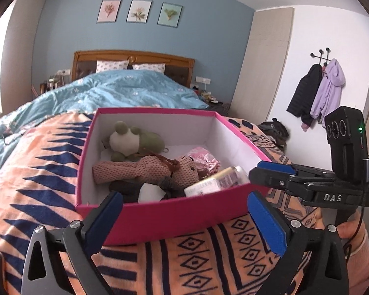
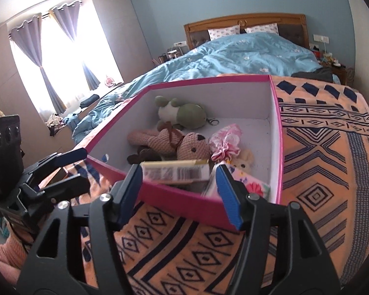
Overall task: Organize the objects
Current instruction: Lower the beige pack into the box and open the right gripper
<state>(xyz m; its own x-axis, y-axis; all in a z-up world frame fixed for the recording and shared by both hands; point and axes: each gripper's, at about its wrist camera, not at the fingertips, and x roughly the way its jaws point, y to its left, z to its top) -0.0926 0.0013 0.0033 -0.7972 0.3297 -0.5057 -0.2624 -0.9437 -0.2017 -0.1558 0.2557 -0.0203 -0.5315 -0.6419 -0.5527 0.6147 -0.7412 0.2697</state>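
Pink cardboard, the box [image 1: 160, 218] sits on the patterned orange blanket [image 1: 37, 184] at the foot of the bed, and the things being organized lie inside it: a green plush [image 1: 135, 140], a knitted brown bear [image 1: 145, 172], a pink fabric pouch [image 1: 204, 157] and a small carton [image 1: 216, 182] with a barcode, resting near the front right corner; the left gripper [image 1: 184, 217] hovers just before the front wall with its jaws spread wide and nothing between them; the right gripper [image 2: 179, 184] has its jaws partly spread, the carton [image 2: 174, 172] seen between the pads, but apparently loose in the box rather than pinched.

Likely trouble: the box is light and rests on soft bedding, so a jaw catching the front wall on the way out could tip or drag it; the carton leans near the rim and could slide out if nudged.

Only the right wrist view shows a floral packet [image 2: 248, 184] in the near corner, a small cream plush [image 2: 244, 159] and a keyring clip [image 2: 214, 122]; only the left wrist view shows the person's hand [image 1: 356, 236] holding the right gripper's handle and the coats [image 1: 317, 91] on the wall.
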